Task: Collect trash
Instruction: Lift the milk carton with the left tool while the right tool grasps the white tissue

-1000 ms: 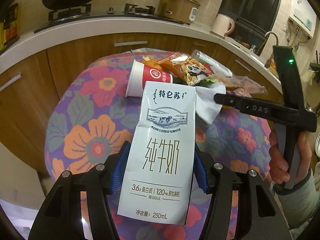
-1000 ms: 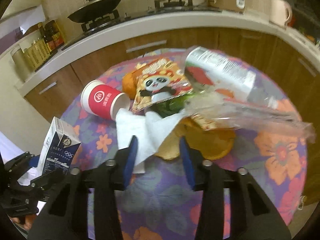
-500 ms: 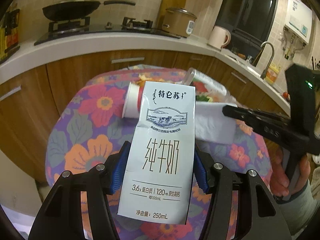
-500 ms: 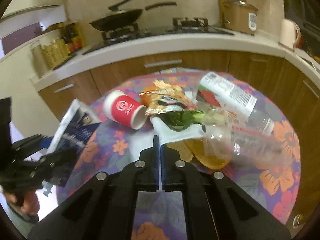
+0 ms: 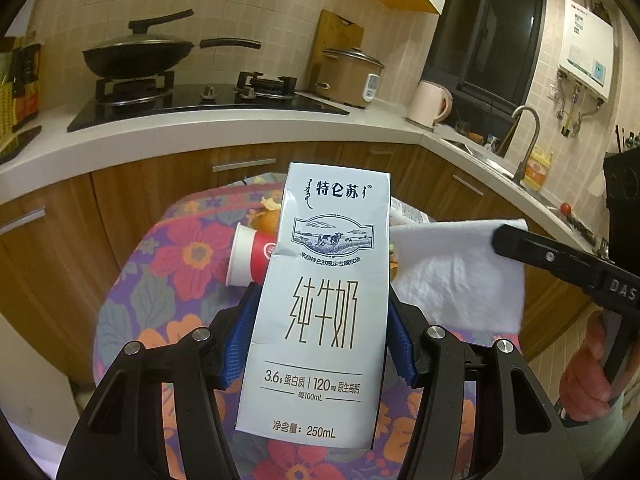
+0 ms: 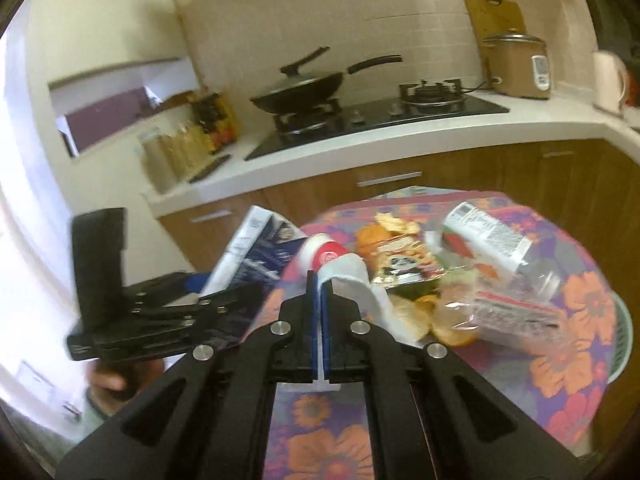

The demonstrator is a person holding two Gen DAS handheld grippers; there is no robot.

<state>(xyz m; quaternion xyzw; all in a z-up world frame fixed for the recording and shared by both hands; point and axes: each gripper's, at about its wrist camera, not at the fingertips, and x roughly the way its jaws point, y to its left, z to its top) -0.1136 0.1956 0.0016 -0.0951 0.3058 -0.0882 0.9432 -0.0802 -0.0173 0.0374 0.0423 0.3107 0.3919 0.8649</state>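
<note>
A milk carton is held upright in the left tongs, clear of the flowered tabletop. To its right, a white napkin is now pinched in the right tongs, which have just clamped shut and lifted it. Cup, wrappers and bottle remain uncollected.

A home kitchen: a gas hob carrying a lidded wok at upper left, a rice cooker, a sink tap at right, wooden cabinets below the white bench.
</note>
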